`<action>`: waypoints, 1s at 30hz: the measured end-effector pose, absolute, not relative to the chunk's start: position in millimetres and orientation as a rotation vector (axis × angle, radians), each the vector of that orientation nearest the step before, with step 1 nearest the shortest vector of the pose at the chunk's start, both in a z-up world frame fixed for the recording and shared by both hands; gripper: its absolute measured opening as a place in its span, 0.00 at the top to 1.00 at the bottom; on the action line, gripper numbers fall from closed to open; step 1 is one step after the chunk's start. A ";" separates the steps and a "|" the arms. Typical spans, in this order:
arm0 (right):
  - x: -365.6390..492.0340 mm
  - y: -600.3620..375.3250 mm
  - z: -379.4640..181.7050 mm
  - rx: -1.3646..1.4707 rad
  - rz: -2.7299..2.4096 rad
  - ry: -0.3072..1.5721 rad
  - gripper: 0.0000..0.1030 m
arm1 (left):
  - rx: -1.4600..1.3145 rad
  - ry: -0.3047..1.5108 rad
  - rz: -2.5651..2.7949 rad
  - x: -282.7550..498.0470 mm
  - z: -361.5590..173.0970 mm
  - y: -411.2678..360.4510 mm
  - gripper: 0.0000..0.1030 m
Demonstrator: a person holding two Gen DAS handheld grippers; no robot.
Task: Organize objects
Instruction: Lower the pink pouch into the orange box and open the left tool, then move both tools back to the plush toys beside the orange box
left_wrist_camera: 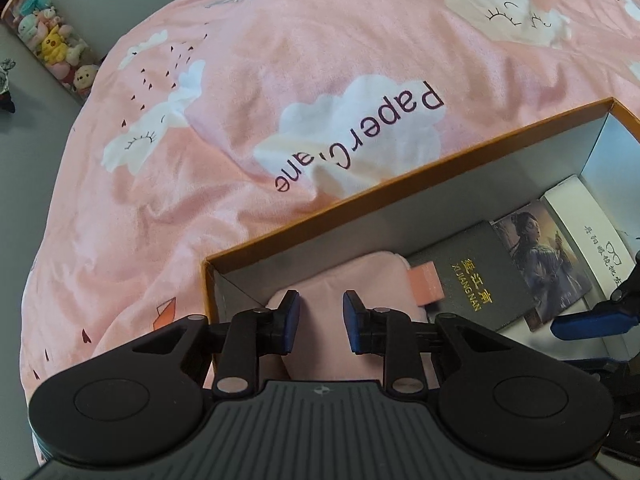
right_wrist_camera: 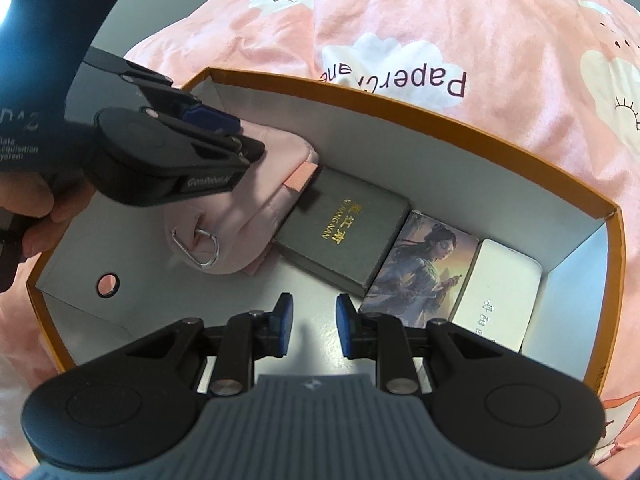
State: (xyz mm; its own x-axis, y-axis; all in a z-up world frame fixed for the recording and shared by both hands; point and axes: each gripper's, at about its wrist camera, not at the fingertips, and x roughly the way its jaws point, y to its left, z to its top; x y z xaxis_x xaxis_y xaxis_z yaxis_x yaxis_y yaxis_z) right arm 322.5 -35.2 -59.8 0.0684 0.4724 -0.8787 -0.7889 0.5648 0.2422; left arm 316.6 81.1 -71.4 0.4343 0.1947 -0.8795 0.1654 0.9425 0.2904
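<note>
Orange-rimmed box [right_wrist_camera: 420, 118] set on pink quilt [left_wrist_camera: 248, 60]; four items lined up inside, none seen loose on the bedding, so the sorting is judged nearly done.

Far left of the row: pink pouch [right_wrist_camera: 240, 216], metal clip [right_wrist_camera: 200, 246] attached. Left gripper [left_wrist_camera: 320, 314] is poised over its top end, jaws narrowed to a small gap with pink fabric seen between them; whether the pads [left_wrist_camera: 292, 320] actually pinch it cannot be told. A final nudge or release is judged to remain.

Next: dark grey box [right_wrist_camera: 344, 236], gold characters above "XI JIANG NAN". Then illustrated card box [right_wrist_camera: 420, 276], a robed figure painted on it. Far right: white case [right_wrist_camera: 504, 292], grey characters too small to be made out.

Right gripper [right_wrist_camera: 314, 326] is held over bare box floor, jaws slightly apart, nothing in them.

Quilt print: "PaperCrane". Left gripper body: "GenRobot".
</note>
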 end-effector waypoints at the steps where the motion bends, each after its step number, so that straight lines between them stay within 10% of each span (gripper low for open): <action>1: 322.2 -35.8 -59.5 -0.336 0.975 1.154 0.76 | 0.358 1.121 0.014 315.6 -69.8 80.8 0.70; 21: 204.8 -121.7 28.8 -0.219 0.994 0.733 0.70 | 0.057 0.741 -0.055 109.0 46.5 47.8 0.70; 30: 149.4 -156.5 -14.2 -0.122 0.903 0.913 0.70 | 0.014 0.867 -0.092 48.7 8.5 36.5 0.70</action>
